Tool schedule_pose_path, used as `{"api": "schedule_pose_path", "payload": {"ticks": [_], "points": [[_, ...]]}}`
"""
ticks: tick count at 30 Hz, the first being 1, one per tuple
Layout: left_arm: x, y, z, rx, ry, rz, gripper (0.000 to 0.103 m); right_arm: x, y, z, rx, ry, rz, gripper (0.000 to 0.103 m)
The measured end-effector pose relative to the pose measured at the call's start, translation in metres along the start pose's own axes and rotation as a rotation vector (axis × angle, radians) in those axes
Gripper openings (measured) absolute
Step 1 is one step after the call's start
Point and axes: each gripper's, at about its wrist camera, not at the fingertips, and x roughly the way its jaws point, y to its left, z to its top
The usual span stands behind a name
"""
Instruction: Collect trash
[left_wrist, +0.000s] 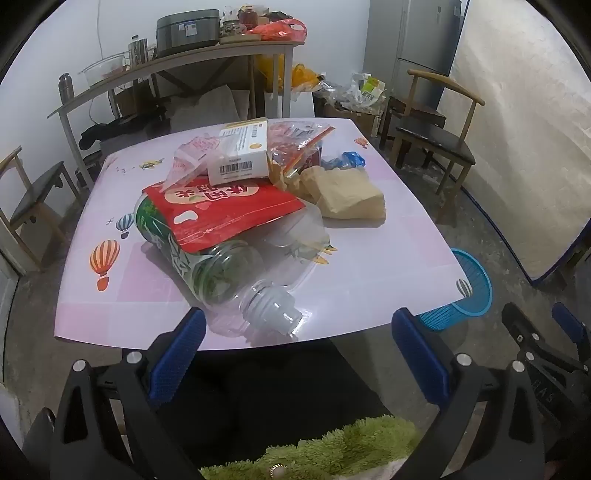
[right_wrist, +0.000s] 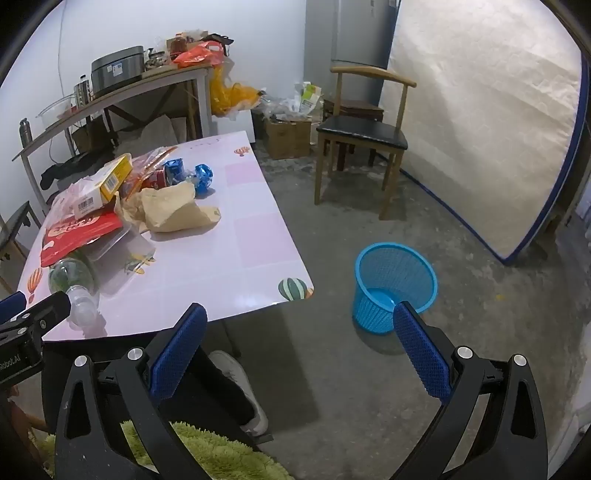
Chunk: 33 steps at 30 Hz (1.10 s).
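A pile of trash lies on the pink table (left_wrist: 388, 258): a clear plastic bottle with a green label (left_wrist: 221, 273), a red snack bag (left_wrist: 221, 210), a white box (left_wrist: 240, 155), a brown paper bag (left_wrist: 347, 192) and blue wrappers (left_wrist: 351, 159). My left gripper (left_wrist: 295, 325) is open and empty at the table's near edge, just before the bottle's neck. My right gripper (right_wrist: 299, 321) is open and empty, off the table's right corner. An empty blue mesh bin (right_wrist: 395, 280) stands on the floor right of the table.
A wooden chair (right_wrist: 362, 133) stands beyond the bin. A mattress (right_wrist: 480, 110) leans on the right wall. A cluttered side table (left_wrist: 177, 62) is behind. Another chair (left_wrist: 33, 195) is at the left. Cardboard boxes and bags (right_wrist: 291, 122) lie by the far wall.
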Motion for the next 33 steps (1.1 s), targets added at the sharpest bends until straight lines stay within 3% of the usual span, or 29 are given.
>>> {"api": "schedule_pose_path", "payload": {"ticks": [33], "points": [[0.006, 0.008, -0.003, -0.016, 0.029, 0.007, 0.099, 0.000, 0.010, 0.000, -0.011, 0.003, -0.006, 0.096]]}}
